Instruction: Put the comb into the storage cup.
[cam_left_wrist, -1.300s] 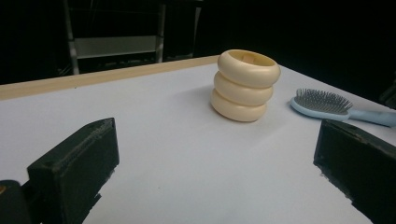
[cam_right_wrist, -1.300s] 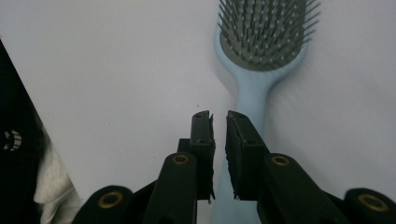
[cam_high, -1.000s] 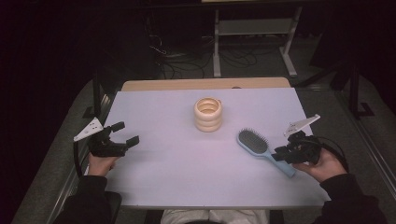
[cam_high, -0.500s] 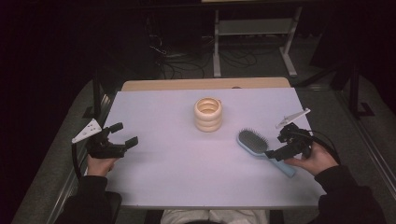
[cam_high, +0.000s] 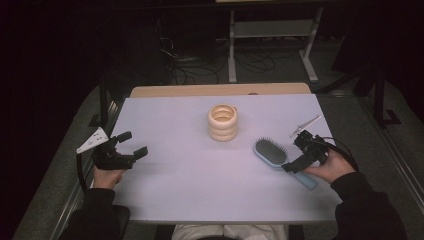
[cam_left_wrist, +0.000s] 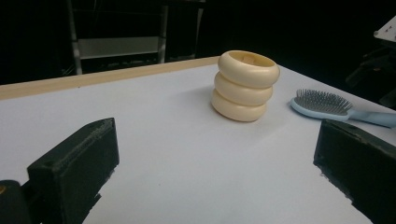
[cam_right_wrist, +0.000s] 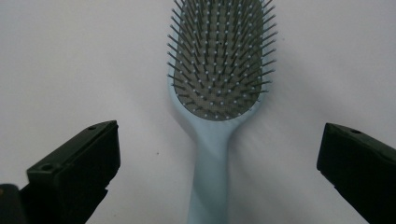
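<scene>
At the table's right side, your right gripper (cam_high: 292, 161) hangs over the light-blue hairbrush (cam_high: 274, 155), jaws spread either side of its handle. Your left gripper (cam_high: 131, 145) rests released, well apart from the cream ringed cup (cam_high: 223, 122).

White table (cam_high: 200, 195) out in front, a wooden strip (cam_high: 175, 91) running along its far edge. Near the middle stands a cream ringed cup (cam_high: 223, 122), upright, three bulging rings. To its right, apart from it, a light blue hairbrush (cam_high: 271, 151) lies bristles up. Behind, in the dark, a metal rack (cam_high: 272, 30), and cables (cam_high: 200, 67) on the floor.
</scene>
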